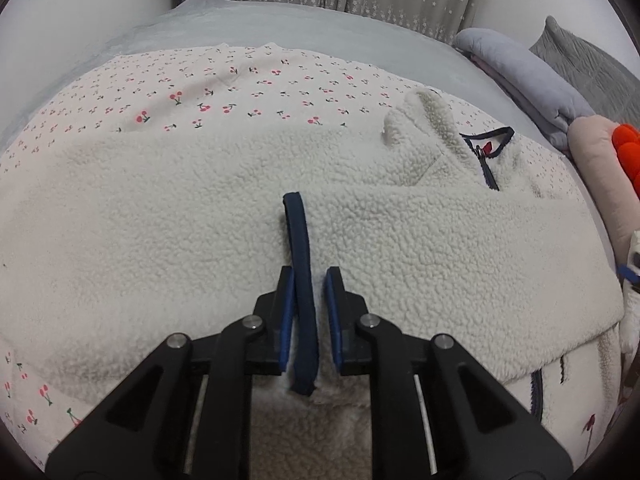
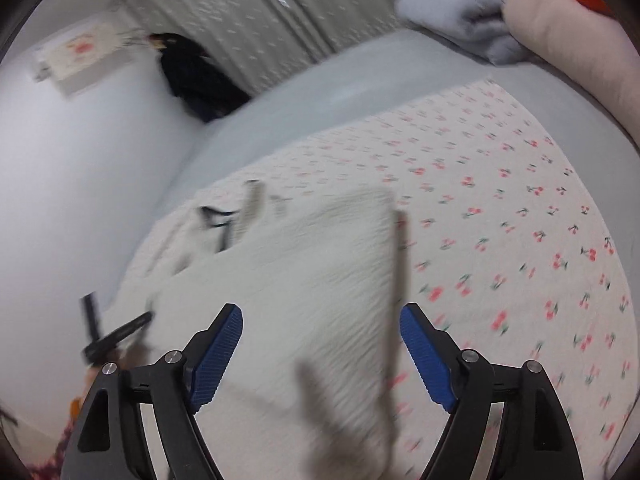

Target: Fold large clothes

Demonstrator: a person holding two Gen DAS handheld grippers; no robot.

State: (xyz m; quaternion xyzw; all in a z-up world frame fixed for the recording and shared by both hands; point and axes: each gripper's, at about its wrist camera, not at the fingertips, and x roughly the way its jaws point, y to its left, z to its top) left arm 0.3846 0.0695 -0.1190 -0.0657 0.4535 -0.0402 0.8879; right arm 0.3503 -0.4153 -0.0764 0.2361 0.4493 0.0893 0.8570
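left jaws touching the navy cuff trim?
Touching. Left wrist view: the navy trim lies against the left gripper's left pad; a gap remains at the right pad.

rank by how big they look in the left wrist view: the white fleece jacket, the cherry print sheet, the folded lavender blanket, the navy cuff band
1. White fleece jacket, which fills most of the frame.
2. Cherry print sheet, partly covered by the jacket, so its true extent is unsure.
3. Folded lavender blanket.
4. Navy cuff band, nearest the camera yet smallest.

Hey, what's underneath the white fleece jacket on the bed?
The fleece jacket lies on a cherry-print sheet, which shows all around it, over a grey bed cover. The sheet directly beneath the jacket is hidden, so anything lying there cannot be seen.
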